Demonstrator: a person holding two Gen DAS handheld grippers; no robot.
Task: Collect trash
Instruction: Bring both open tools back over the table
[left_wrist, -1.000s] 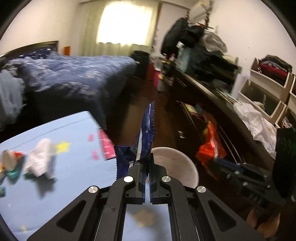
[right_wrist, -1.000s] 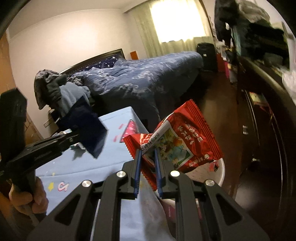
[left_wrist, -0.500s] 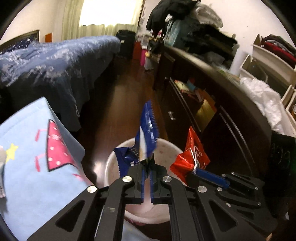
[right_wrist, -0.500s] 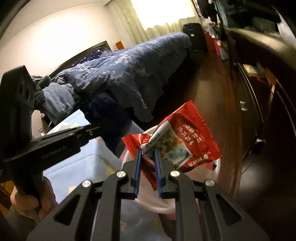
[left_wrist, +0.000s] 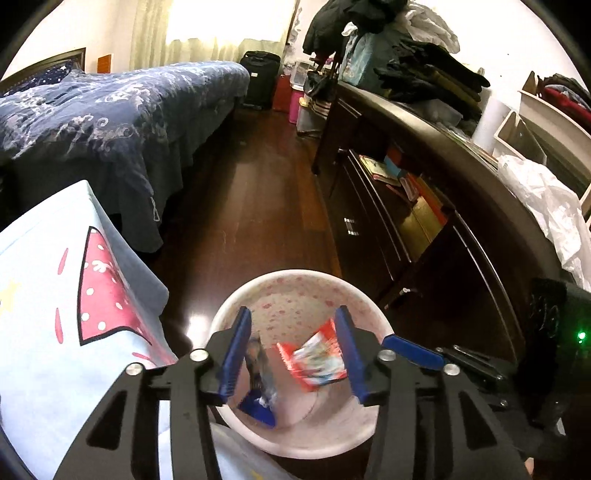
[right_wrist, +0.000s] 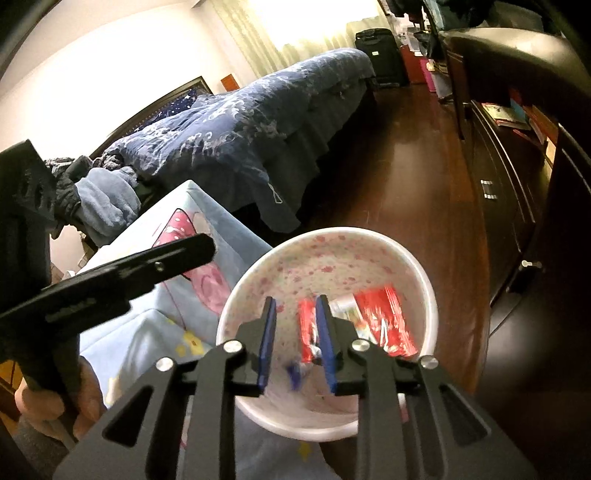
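The pink-speckled bin (left_wrist: 301, 291) at the bottom middle of both views has a red snack wrapper (left_wrist: 317, 358) and a blue wrapper (left_wrist: 260, 391) inside, both blurred. Left gripper (left_wrist: 293, 354) and right gripper (right_wrist: 295, 343) are tilted down over it, jaws opening, pads clamping nothing.
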